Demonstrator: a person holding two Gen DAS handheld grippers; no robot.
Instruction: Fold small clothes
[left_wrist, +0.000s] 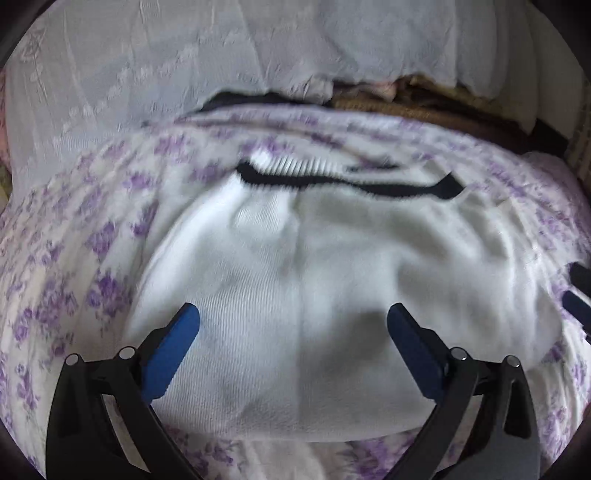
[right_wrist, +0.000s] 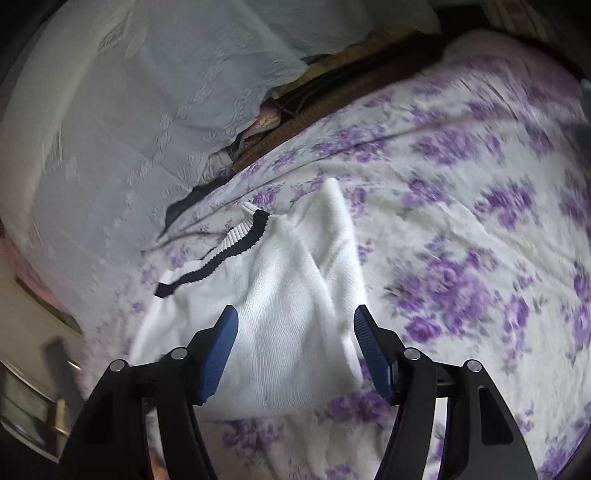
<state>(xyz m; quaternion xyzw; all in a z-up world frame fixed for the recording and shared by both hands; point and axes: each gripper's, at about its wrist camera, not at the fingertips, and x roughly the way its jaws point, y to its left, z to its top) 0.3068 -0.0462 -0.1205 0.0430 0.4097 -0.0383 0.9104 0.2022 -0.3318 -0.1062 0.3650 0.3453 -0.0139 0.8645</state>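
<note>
Floral bedsheet (left_wrist: 74, 258) bears one white garment (left_wrist: 314, 277).

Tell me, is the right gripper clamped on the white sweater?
No. The right gripper hangs open above the white sweater, with its blue fingers spread wide and nothing between them.

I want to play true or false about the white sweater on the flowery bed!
1. The white sweater lies on a sheet with purple flowers. True.
2. The left gripper is squeezing the sweater. False: its jaws are open, gripping nothing.
3. The sweater has a black stripe at its ribbed edge. True.
4. The right gripper is shut. False: it is open above the sweater.
</note>
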